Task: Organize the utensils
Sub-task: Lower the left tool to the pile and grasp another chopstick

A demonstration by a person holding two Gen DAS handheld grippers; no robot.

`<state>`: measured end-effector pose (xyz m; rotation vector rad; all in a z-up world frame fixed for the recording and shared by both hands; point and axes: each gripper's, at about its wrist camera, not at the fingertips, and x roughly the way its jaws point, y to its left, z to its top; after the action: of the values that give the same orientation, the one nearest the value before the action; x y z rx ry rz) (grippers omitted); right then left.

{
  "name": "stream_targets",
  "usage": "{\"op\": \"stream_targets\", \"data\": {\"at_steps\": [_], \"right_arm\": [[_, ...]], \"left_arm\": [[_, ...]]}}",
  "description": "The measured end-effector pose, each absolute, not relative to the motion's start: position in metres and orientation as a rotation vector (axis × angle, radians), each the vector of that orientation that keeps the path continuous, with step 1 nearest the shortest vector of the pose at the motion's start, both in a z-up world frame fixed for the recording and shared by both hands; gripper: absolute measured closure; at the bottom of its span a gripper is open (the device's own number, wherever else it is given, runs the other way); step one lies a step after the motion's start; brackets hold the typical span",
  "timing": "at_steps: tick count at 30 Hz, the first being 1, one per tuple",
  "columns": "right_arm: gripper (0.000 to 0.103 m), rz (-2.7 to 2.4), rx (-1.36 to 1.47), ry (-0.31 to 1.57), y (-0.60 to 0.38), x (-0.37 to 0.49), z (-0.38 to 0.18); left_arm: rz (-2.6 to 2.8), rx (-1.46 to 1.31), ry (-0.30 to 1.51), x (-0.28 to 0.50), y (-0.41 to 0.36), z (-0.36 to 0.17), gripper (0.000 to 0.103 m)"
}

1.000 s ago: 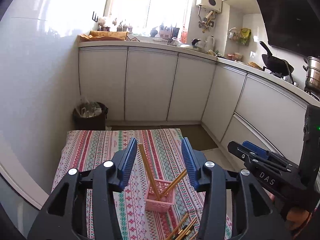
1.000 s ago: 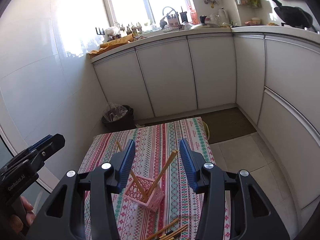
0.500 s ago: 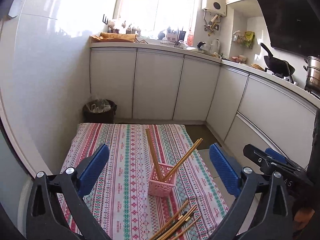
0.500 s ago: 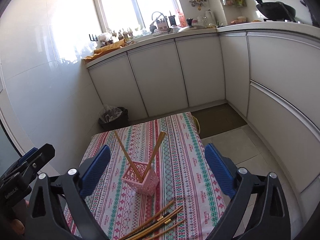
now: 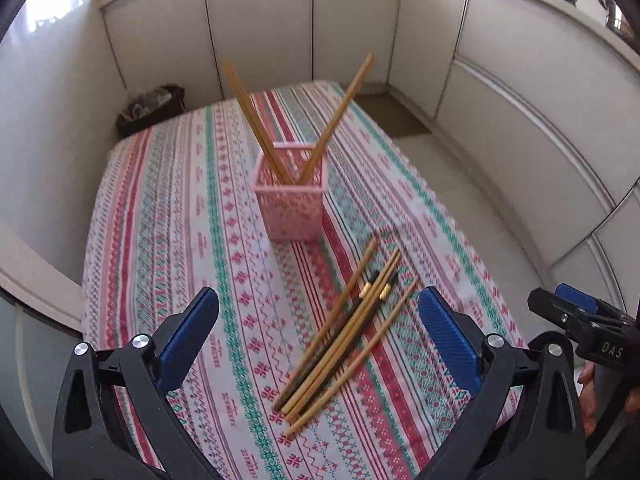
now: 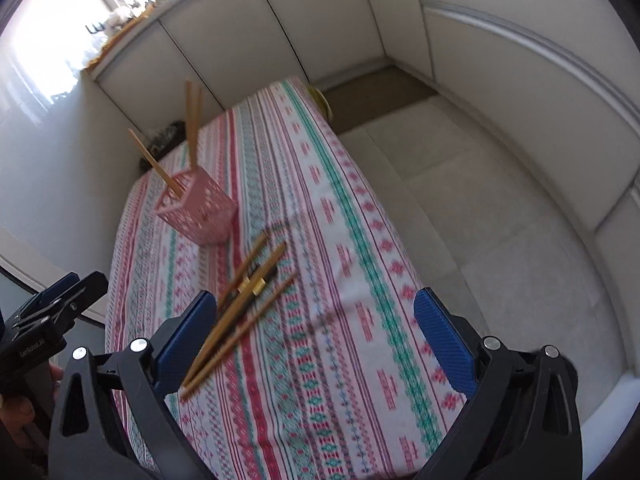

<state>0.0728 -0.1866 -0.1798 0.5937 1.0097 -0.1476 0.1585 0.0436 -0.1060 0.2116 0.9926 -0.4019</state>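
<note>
Left wrist view: three chopsticks (image 5: 260,120) standing in pink basket (image 5: 290,204) mid-table — loose chopstick pile (image 5: 348,336) on tablecloth (image 5: 168,216) remains. Left gripper (image 5: 318,334), right gripper (image 6: 316,336) — jaws wide, empty.

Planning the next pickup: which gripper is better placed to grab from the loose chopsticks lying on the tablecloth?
Left, probably. The left gripper is open with the loose chopsticks lying centred between its fingers. The right gripper is open too, but there the pile sits off by its left finger.
</note>
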Motion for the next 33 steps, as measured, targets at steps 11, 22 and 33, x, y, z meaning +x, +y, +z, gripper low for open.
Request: {"op": "stream_targets", "data": {"at_steps": [11,22,33], "right_arm": [[0.007,-0.151,0.862,1.153,-0.221,0.058,-0.229],[0.007,-0.125,0.885,1.153,-0.233,0.069,-0.226],[0.007,-0.151,0.819,1.166,-0.215,0.083,-0.223]], "left_arm": [[-0.409,0.154,1.261,0.222,-0.033,-0.178,0.022],[-0.372,0.248,1.318,0.241,-0.055,-0.222,0.055],[-0.383,0.114,1.295,0.234,-0.016,-0.239,0.079]]}}
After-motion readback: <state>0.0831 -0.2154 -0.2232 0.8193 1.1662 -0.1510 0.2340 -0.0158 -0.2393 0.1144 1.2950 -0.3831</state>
